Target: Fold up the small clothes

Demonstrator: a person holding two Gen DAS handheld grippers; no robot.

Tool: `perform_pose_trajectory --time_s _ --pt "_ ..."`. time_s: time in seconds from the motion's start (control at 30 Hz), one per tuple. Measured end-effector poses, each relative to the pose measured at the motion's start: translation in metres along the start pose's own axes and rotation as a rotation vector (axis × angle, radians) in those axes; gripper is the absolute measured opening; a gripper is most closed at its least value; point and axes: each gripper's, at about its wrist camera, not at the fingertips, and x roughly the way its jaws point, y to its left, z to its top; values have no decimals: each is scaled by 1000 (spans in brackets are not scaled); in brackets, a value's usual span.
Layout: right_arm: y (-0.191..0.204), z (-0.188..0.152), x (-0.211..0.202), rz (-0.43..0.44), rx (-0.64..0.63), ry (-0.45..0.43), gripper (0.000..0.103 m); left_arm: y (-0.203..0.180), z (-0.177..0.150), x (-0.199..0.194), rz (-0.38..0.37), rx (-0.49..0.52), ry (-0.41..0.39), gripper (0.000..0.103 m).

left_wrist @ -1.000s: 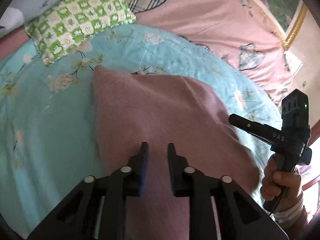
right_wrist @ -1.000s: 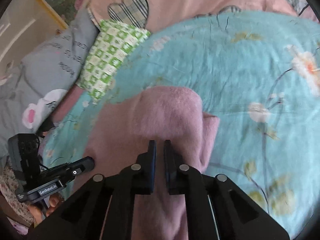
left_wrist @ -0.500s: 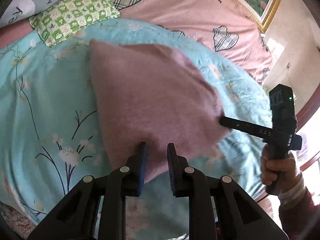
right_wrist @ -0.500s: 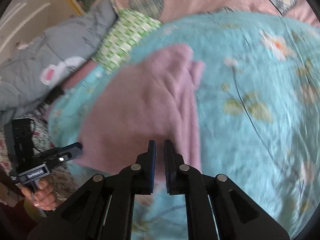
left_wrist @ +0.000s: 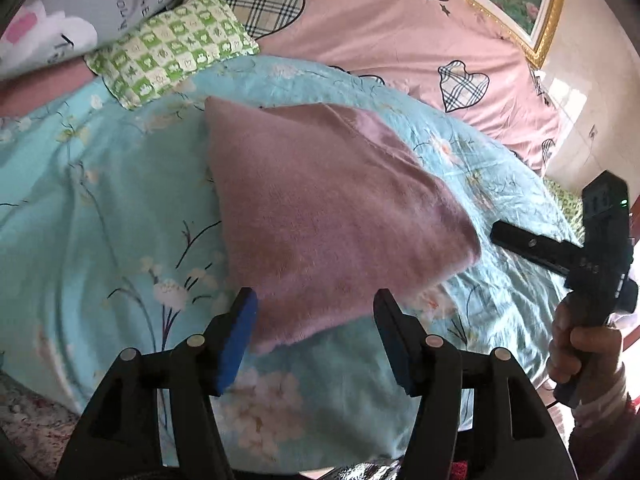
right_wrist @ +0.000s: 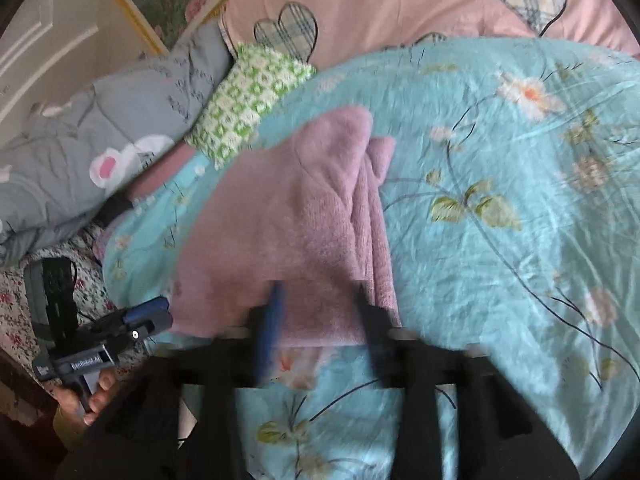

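Observation:
A folded pink knitted garment lies flat on the turquoise floral bedcover. Its near corner reaches in between the jaws of my left gripper. Those jaws are opening, and the blue pads stand clear of the cloth. In the right wrist view the garment lies with its near edge between the blurred jaws of my right gripper, which are also opening and off the cloth. The right gripper hovers just right of the garment's corner. The left gripper sits at its left corner.
At the head of the bed are a green checked pillow, a grey printed quilt and a pink sheet with plaid hearts. A framed picture hangs behind. A person's hand grips the right tool's handle.
Both grippers drew back toward the near edge of the bed, pulling the pink garment along. Both then opened and let go of it, and it now lies flat.

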Motion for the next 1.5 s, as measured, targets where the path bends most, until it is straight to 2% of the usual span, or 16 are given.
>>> perform_pose_trajectory --time_s 0.23,0.3,0.47,0.7,0.9,1.1,1.27,1.4,1.5 --pt "5 -18 -19 -41 -37 -10 60 -7 -29 -16 96 2 -5 82" --pt "7 -26 -23 -65 -54 -10 63 -5 -34 -16 109 1 3 82" --pt "13 -46 -31 -91 -112 -3 81 0 -48 -17 151 21 30 83" --pt "19 -70 -33 -101 -155 24 88 0 -60 -15 227 71 44 83" --pt "40 -68 -25 -118 -260 54 93 -4 -45 -14 276 127 23 83" --pt "64 -50 -20 -133 -396 36 99 -2 -16 -19 276 163 -21 86" --pt "71 -30 -12 -113 -426 46 102 -1 3 -16 266 198 -14 93" --pt "76 -13 -1 -126 -431 72 102 4 19 -11 270 187 3 93" --pt "77 -1 7 -104 -407 92 102 8 31 -4 275 170 24 94"
